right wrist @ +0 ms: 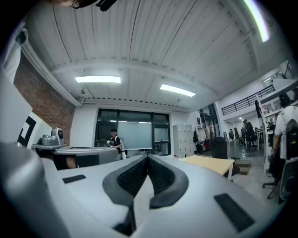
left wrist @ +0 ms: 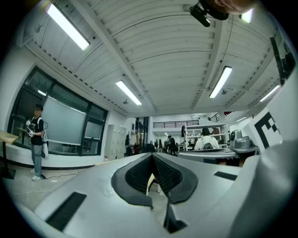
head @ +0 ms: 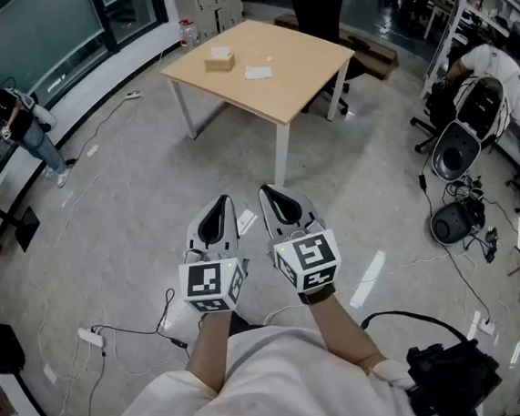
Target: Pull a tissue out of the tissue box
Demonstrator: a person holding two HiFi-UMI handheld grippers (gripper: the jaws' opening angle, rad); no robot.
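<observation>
In the head view a tan tissue box (head: 219, 60) stands on a light wooden table (head: 293, 80) far ahead of me, with a flat white sheet (head: 259, 72) lying beside it. Both grippers are held level over the floor, well short of the table. My left gripper (head: 223, 201) is shut with its black pads meeting at the tips and nothing between them, as the left gripper view (left wrist: 152, 156) also shows. My right gripper (head: 269, 192) is likewise shut and empty (right wrist: 148, 158). The right gripper view catches the table (right wrist: 210, 163) to the right of its jaws.
A person (head: 23, 120) stands by the windows at the left. Another person (head: 493, 63) sits at the right near grey equipment (head: 456, 149). A dark office chair (head: 319, 9) stands behind the table. Cables and a power strip (head: 91, 338) lie on the floor; a black bag (head: 452, 374) sits near me.
</observation>
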